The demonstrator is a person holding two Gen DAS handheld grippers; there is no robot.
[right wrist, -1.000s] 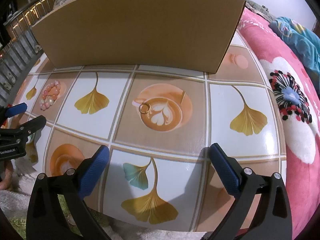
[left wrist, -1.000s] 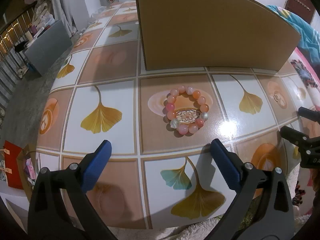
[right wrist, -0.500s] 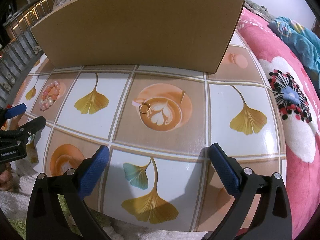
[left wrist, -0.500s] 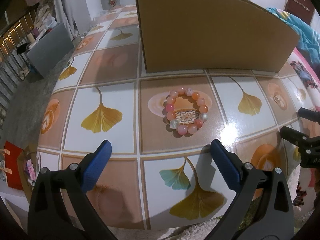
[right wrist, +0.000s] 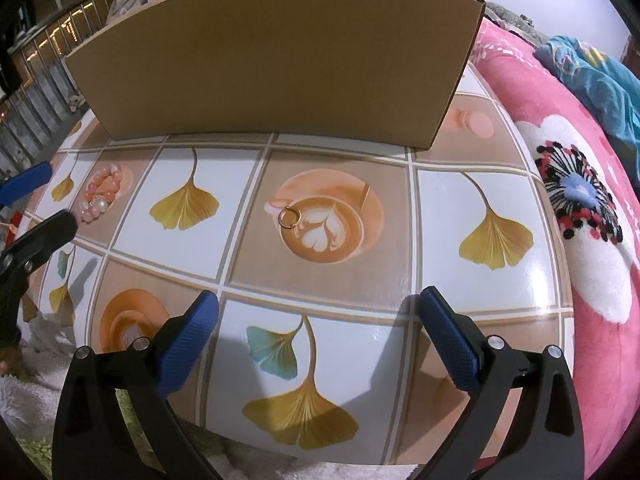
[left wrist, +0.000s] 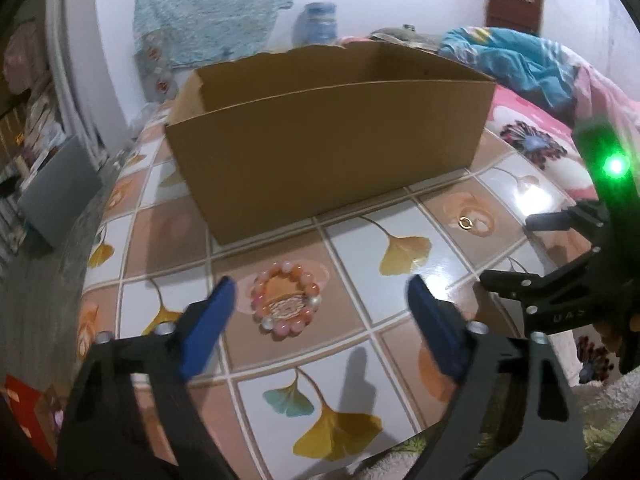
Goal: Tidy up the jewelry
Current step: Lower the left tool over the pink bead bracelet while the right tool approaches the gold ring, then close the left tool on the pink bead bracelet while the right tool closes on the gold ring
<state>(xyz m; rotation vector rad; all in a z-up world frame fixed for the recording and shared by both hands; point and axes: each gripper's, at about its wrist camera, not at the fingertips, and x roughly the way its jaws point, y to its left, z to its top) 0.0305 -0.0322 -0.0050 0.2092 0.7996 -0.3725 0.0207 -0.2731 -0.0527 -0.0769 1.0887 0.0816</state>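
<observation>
left gripper (left wrist: 320, 300): fingers apart, seemingly above bead bracelet (left wrist: 285, 305) | right gripper (right wrist: 318, 312): fingers apart, holding nothing | bracelet and gold ring (right wrist: 289, 216): on table (right wrist: 440, 208), in front of cardboard box (right wrist: 276, 60)

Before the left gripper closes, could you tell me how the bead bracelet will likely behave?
The bracelet is round beads strung in a loop, so it probably flexes and sags. Its glossy beads may slip between the pads, and could skid on the shiny table.

left wrist: low, blurry, perhaps tilted | right wrist: higher | shared: box (left wrist: 328, 136) (both views)
</observation>
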